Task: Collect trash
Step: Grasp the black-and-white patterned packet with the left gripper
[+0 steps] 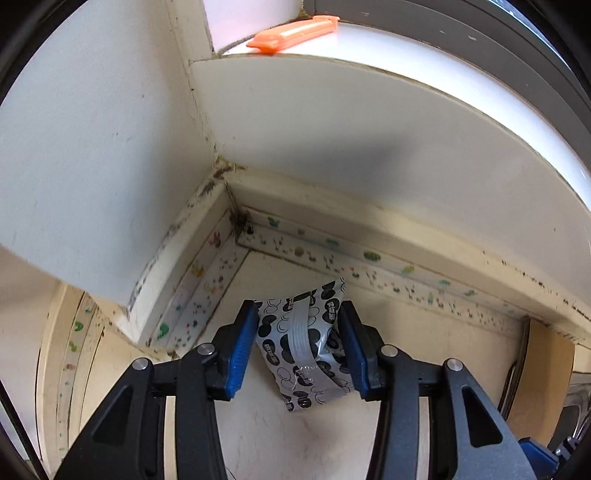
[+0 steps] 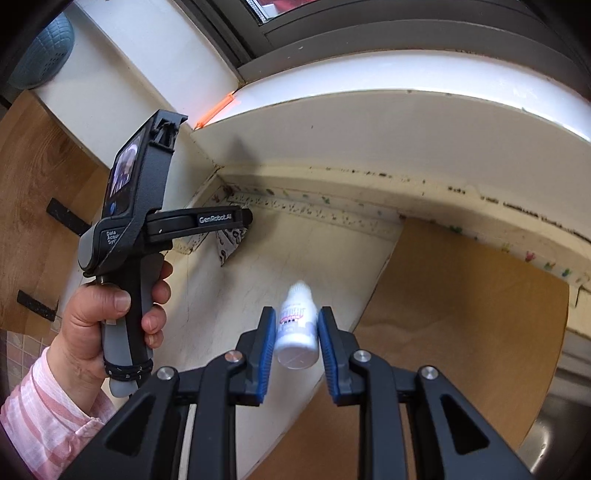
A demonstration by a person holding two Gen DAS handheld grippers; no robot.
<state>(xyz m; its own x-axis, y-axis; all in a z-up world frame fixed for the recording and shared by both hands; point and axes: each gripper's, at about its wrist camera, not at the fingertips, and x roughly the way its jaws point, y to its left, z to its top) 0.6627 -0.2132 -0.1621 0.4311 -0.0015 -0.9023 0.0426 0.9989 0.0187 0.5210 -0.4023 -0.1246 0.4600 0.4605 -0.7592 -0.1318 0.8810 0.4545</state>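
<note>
A crumpled silver wrapper (image 1: 295, 354) with black blobs lies on the cream counter (image 1: 295, 435) close to the wall corner. My left gripper (image 1: 298, 308) points down over it, and its blue pads (image 1: 242, 350) touch the wrapper on both sides. In the right wrist view the left gripper (image 2: 240, 225) is held by a hand (image 2: 110, 325) in a pink striped sleeve, with the wrapper (image 2: 231, 242) showing under its fingers. My right gripper (image 2: 297, 312) is shut on a small white bottle (image 2: 297, 332) and holds it above the counter.
An orange utility knife (image 1: 295, 33) lies on the white windowsill above the corner. Grimy skirting with patterned tape (image 1: 332, 258) lines the counter's back edge. A wooden board (image 2: 461, 314) lies to the right, a steel sink (image 2: 561, 424) beyond it, and a blue-grey basket (image 2: 44, 55) at top left.
</note>
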